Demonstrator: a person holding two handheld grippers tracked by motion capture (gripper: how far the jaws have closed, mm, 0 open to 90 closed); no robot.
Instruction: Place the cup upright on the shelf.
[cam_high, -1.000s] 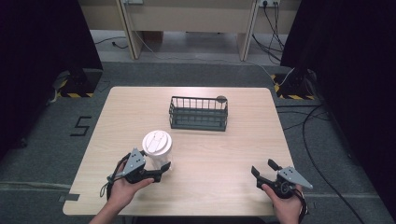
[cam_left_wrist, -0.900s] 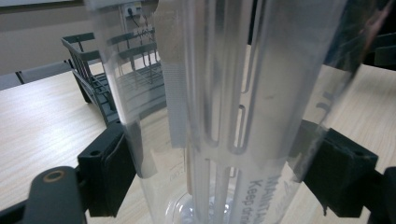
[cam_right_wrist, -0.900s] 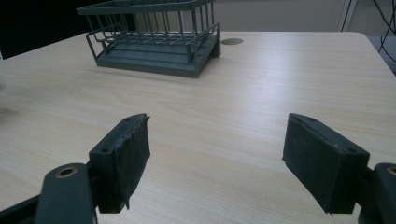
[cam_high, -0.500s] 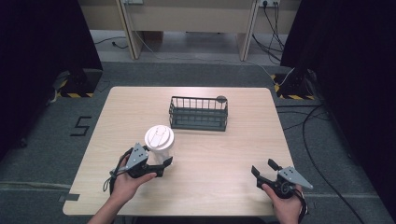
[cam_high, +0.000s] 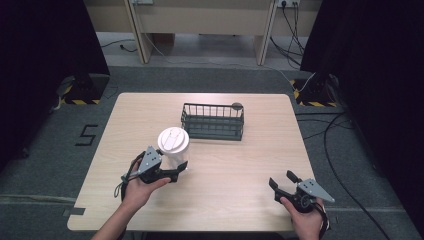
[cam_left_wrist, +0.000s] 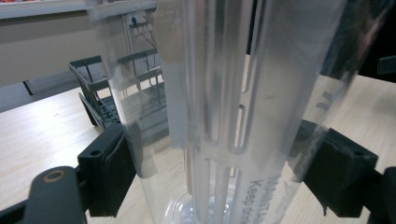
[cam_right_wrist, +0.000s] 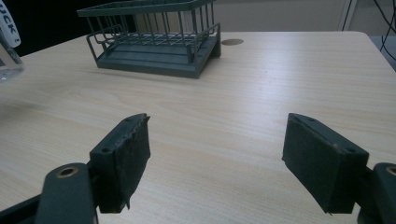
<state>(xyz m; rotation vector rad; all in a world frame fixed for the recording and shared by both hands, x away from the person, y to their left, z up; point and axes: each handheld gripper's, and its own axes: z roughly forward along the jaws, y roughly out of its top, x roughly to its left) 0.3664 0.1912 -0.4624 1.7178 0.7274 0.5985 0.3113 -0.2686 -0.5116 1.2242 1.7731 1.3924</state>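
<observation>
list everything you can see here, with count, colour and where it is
table: 1, light wood, centre of the room
wire basket: 1, dark grey, far middle of the table
clear cup with white lid: 1, transparent with white lid, left of centre, between the left jaws
round disc: 1, dark, behind the basket's far right corner
desk legs: pale wood, on the floor beyond the table
left tongs: 1, black with grey plate, shut on the cup
right tongs: 1, black with grey plate, open, near right edge
hands: 2, at the near edge
</observation>
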